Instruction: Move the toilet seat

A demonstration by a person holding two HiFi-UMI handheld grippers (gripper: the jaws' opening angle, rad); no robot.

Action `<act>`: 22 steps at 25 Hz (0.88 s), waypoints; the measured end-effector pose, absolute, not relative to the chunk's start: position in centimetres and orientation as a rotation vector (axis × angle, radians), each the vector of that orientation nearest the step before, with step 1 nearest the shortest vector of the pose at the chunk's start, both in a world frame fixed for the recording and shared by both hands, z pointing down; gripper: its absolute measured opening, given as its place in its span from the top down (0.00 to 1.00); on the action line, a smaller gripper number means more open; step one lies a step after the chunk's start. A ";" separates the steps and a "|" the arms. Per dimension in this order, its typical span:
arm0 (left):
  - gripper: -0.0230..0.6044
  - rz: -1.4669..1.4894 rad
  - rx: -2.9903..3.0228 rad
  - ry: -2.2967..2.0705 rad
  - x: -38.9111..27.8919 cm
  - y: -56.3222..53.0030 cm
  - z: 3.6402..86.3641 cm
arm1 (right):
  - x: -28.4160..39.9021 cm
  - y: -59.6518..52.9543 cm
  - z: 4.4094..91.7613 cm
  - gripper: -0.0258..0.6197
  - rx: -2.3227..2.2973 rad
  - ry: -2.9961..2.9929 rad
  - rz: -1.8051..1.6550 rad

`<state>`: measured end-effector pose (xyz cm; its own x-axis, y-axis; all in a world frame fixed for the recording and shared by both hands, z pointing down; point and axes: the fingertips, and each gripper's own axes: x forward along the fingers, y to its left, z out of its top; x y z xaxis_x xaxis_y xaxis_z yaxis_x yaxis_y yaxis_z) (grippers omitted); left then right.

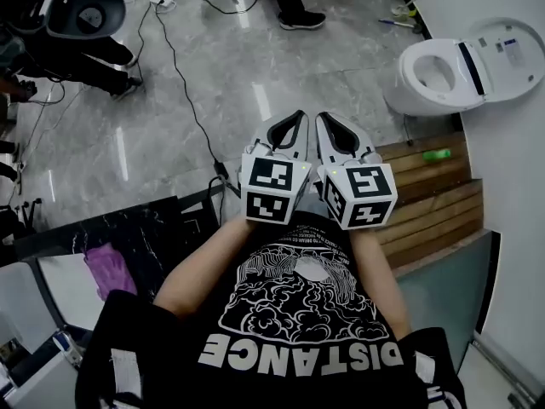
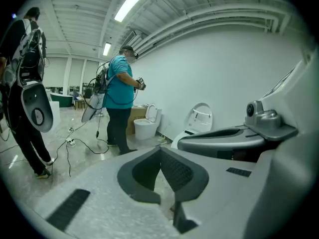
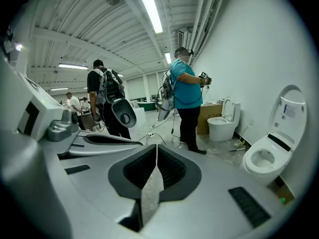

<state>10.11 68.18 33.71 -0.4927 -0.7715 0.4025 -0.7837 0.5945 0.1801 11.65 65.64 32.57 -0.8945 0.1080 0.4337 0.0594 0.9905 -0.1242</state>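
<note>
White toilet [image 1: 443, 73], lid raised, at upper right of the head view; left gripper [image 1: 289, 131] and right gripper [image 1: 334, 132], both closed and empty, held side by side at centre.

**A Wide Hall Set Up With Toilets**

This is a big open indoor hall, a test or demonstration space rather than a home bathroom. A toilet [image 1: 415, 58] stands on the glossy grey tiled floor [image 1: 255, 66] beside a wooden platform [image 1: 434, 203]. A second toilet [image 3: 222, 126] stands by a cardboard box [image 3: 204, 118]. Cables [image 1: 174, 66] trail across the floor. Bare pipes [image 2: 214, 19] and a tube light [image 3: 152, 11] run overhead, and a person [image 3: 187, 98] wears strapped-on equipment.
</note>
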 end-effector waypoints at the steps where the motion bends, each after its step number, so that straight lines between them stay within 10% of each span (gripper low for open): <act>1: 0.94 0.033 1.236 -2.385 9.9 68.5 33.7 | 11.4 65.9 32.6 0.93 -0.123 -2.679 0.147; 22: 0.94 0.042 1.183 -2.413 1.7 64.5 35.4 | 3.2 62.3 34.5 0.93 -0.218 -2.687 0.137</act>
<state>1.67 64.49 35.41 -0.5308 -0.7434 0.4068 -0.7571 0.6317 0.1666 3.22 62.32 34.54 -0.8916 0.1745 0.4179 0.1311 0.9827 -0.1308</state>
